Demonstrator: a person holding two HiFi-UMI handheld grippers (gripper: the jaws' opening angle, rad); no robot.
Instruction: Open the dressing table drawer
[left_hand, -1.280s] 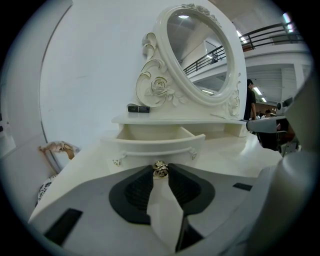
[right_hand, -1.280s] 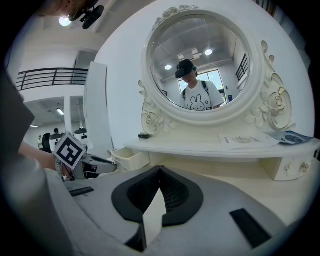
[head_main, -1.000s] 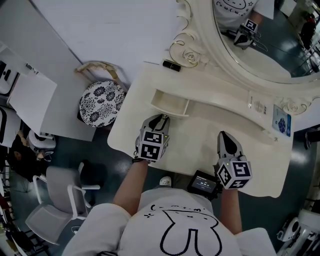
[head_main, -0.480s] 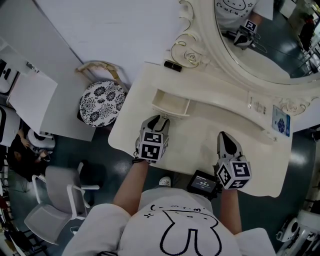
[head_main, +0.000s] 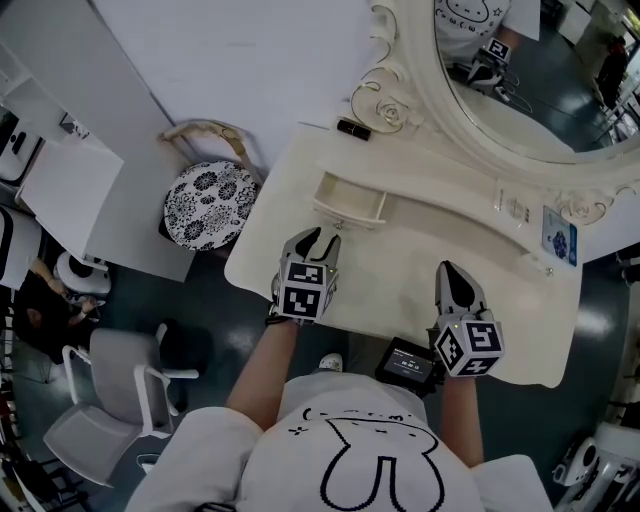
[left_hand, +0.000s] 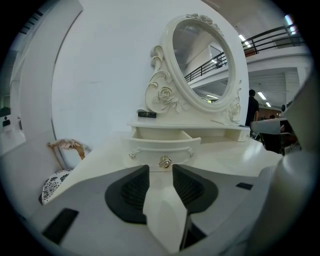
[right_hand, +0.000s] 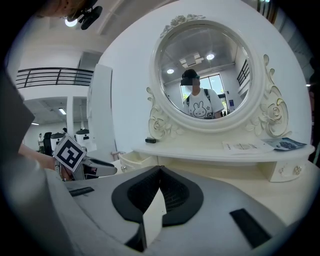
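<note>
The cream dressing table (head_main: 400, 270) has its small left drawer (head_main: 348, 198) pulled out, with the inside showing bare. In the left gripper view the drawer front (left_hand: 162, 142) stands just ahead, its metal knob (left_hand: 165, 161) beyond the jaw tips. My left gripper (head_main: 321, 236) (left_hand: 161, 167) is open, a little short of the knob and holding nothing. My right gripper (head_main: 447, 268) (right_hand: 160, 169) is shut and empty over the tabletop on the right. From the right gripper view the drawer (right_hand: 131, 161) shows at left behind the left gripper's marker cube (right_hand: 70, 154).
A big oval mirror (head_main: 520, 90) rises at the table's back. On the shelf lie a black tube (head_main: 353, 128) and leaflets (head_main: 561, 240). A black device (head_main: 408, 362) sits at the front edge. A floral stool (head_main: 205, 205) and a white chair (head_main: 110, 400) stand to the left.
The left gripper's jaws have spread wider and it has drawn slightly back from the drawer knob. The drawer stays pulled out. The right gripper is still shut.
</note>
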